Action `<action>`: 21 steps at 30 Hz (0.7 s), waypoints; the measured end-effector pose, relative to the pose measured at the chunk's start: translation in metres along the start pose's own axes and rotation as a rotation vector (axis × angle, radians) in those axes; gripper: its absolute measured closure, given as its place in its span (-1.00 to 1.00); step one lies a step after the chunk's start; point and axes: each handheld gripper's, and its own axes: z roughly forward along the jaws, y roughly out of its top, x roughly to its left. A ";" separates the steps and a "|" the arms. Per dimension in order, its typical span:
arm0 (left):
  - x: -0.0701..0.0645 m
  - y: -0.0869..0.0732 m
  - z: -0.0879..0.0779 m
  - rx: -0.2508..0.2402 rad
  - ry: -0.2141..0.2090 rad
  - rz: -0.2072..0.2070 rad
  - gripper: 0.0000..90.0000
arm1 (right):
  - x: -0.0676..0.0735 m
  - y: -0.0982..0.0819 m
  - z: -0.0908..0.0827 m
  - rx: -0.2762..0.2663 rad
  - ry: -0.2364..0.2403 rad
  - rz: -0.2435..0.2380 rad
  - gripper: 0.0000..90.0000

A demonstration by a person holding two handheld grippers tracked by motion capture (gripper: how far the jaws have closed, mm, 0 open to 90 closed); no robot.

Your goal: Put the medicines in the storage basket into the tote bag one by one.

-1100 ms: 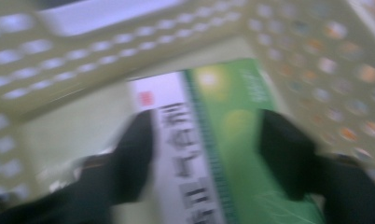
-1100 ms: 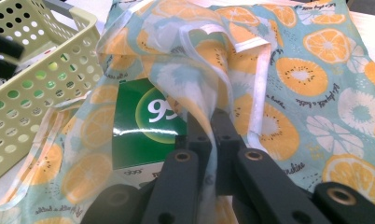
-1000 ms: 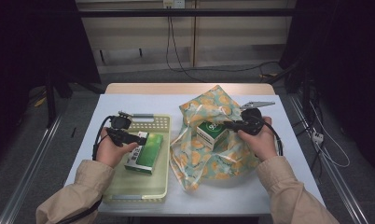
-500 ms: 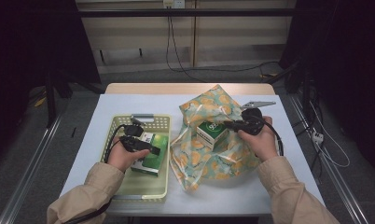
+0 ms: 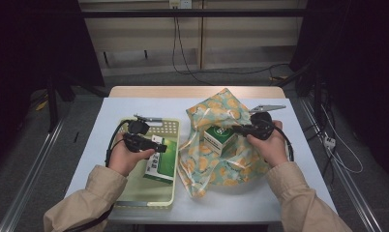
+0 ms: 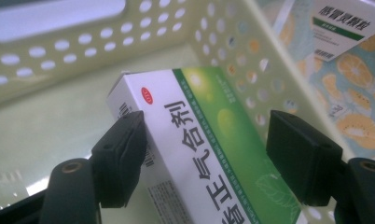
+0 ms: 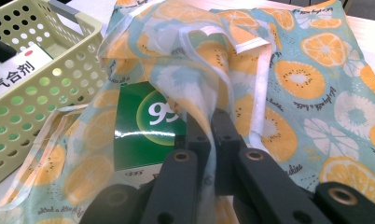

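The left tongs have just been closing around the green box in the basket, one pad touching, the other apart. Beside the basket, the right tongs clench the bag's edge.

Bare desk lies open at 12 o'clock of the basket and along the strip at its 9 o'clock. Inside the basket, the medicine box blocks the 3 o'clock half; the 9 o'clock half is free floor. The fruit-print bag, draped around a green box, obstructs the desk at the basket's 3 o'clock.
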 end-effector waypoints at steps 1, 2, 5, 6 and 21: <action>-0.002 0.002 -0.001 -0.010 0.013 0.013 -0.30 | 0.000 0.000 0.000 0.001 0.001 0.000 0.96; -0.003 0.003 -0.002 -0.018 0.016 0.013 -0.25 | 0.001 0.000 0.000 0.002 0.001 -0.001 0.96; -0.005 0.007 -0.007 -0.054 0.028 0.029 0.03 | 0.000 0.000 0.001 0.005 0.001 -0.003 0.96; -0.007 0.009 -0.009 -0.073 0.028 0.031 0.15 | 0.000 0.000 0.001 0.004 0.001 -0.001 0.96; -0.038 0.033 0.008 -0.097 -0.055 0.102 0.75 | -0.001 0.000 0.000 0.007 0.004 0.000 0.95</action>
